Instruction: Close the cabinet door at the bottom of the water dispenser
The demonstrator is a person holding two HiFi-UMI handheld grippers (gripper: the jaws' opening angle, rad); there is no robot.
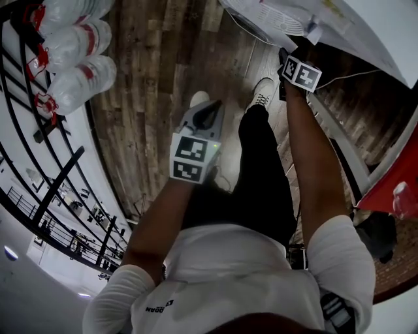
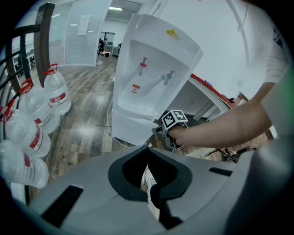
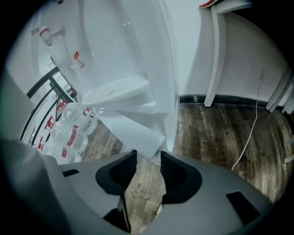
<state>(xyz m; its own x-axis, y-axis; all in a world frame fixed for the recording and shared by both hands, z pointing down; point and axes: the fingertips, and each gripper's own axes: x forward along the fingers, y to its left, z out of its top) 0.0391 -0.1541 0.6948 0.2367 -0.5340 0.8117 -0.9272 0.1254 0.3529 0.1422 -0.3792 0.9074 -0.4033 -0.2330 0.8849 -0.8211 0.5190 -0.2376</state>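
The white water dispenser [image 2: 151, 69] stands in front of me, at the top edge of the head view [image 1: 281, 16]. Below its drip tray [image 3: 117, 89] the white cabinet door [image 3: 133, 128] hangs open at a slant. My right gripper [image 3: 148, 153] is down by the dispenser's foot [image 1: 287, 59], jaws apart, with the door's lower corner at the gap between the tips; no pad presses on it. My left gripper [image 1: 210, 107] hangs shut and empty over the floor near my shoes, its tips meeting [image 2: 148, 147]. The left gripper view shows the right gripper's marker cube [image 2: 174, 120] beside the cabinet.
Several large water bottles [image 1: 72, 59] lie on a black rack at the left [image 2: 27, 133]. A white cable [image 3: 250, 133] trails over the wood floor right of the dispenser, near white table legs [image 3: 213, 55]. My own shoe [image 1: 263, 91] is close to the cabinet.
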